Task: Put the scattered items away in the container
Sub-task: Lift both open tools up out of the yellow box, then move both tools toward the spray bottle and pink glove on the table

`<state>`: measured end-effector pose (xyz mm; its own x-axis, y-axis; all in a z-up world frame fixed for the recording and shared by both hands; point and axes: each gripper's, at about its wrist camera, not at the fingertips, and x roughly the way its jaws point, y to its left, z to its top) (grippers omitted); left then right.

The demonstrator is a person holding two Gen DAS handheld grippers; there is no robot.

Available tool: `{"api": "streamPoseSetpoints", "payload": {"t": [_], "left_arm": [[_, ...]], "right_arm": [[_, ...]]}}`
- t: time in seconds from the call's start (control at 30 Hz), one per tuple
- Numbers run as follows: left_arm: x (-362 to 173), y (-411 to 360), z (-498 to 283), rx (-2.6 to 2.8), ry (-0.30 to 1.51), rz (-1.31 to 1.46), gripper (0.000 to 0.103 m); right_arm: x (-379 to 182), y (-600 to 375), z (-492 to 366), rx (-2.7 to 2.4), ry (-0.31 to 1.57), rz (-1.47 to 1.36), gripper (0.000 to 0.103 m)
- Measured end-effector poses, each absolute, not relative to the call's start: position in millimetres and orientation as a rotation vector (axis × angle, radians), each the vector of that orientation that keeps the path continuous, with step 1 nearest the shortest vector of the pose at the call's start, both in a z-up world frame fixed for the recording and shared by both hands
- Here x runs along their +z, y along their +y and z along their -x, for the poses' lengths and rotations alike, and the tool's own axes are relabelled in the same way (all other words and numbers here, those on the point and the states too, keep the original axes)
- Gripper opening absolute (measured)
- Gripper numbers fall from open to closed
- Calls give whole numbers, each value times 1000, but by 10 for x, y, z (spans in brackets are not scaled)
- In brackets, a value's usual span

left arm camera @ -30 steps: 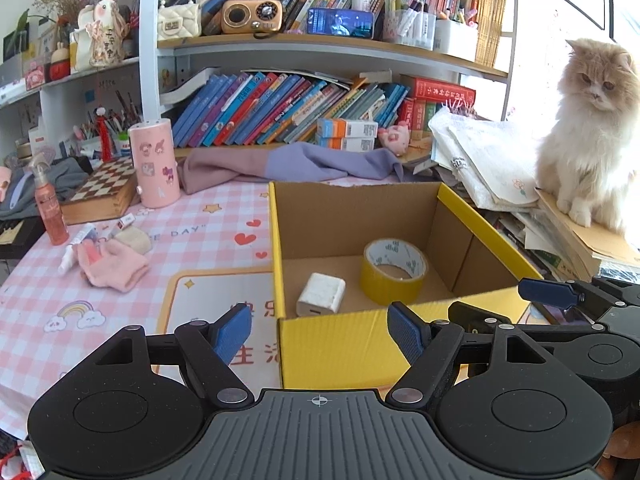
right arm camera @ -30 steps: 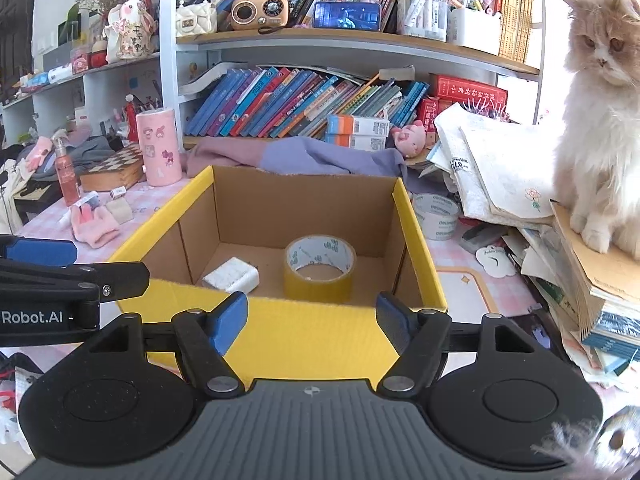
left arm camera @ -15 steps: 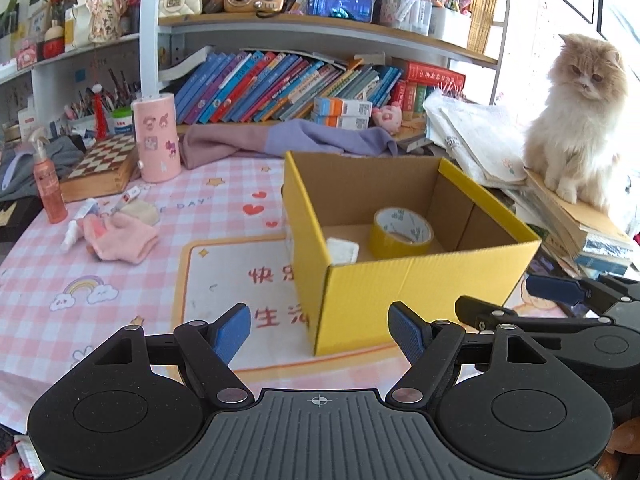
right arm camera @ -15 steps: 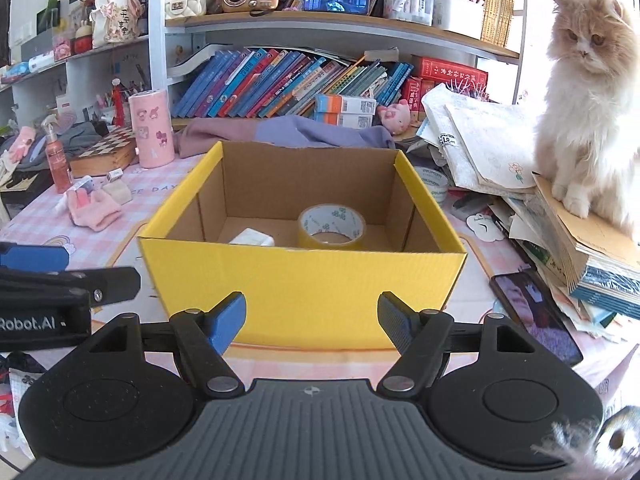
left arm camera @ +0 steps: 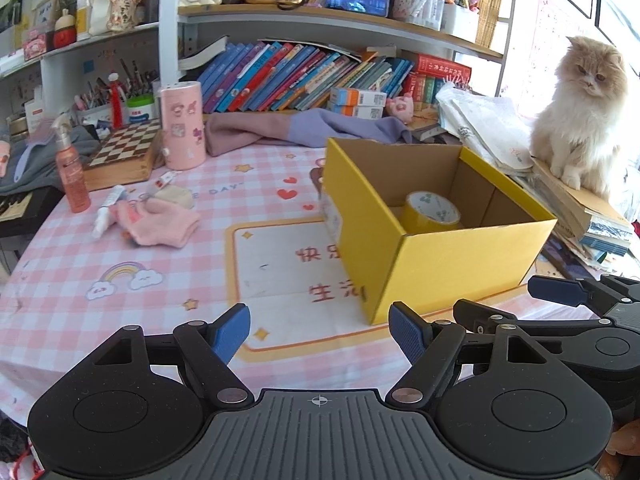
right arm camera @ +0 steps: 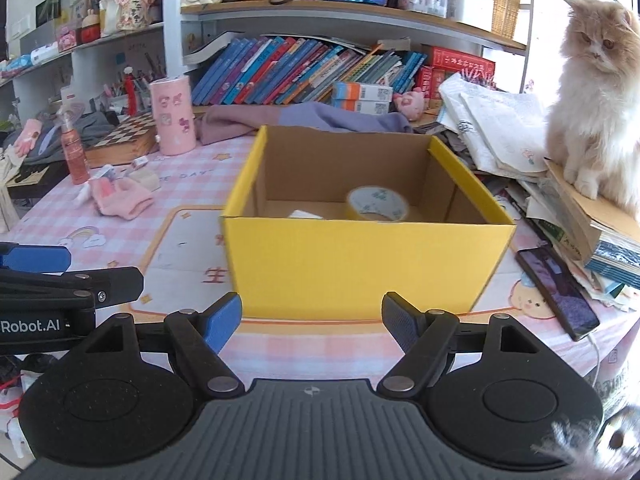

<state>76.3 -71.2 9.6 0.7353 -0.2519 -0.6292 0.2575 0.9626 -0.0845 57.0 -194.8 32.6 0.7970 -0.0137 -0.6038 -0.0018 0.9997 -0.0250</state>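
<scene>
The left claw hangs released over the pink checked table with nothing between its two blue fingers. The right claw is empty too, its jaws opening, and it points at the front wall of the one yellow box, which stands just beyond it on the table.

Two things lie on the floor of the box: one roll of yellow tape and one small white block, of which only the top edge shows above the near wall.

Still scattered on the table to the left of the box are one pink glove, one white tube touching its far side and one pale lump just behind it. Farther back stand one orange spray bottle, one pink cylinder and one chessboard case.

One dark phone lies on the table right of the box. One cat sits on a heap of papers and books at the right edge.
</scene>
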Motion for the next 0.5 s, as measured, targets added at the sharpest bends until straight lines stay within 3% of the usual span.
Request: {"api": "streamPoseSetpoints", "payload": {"t": [0.5], "left_arm": [[81,80,-697,-204,684,42,78]], "right_arm": [[324,-1149,-609,68,652,72,78]]}}
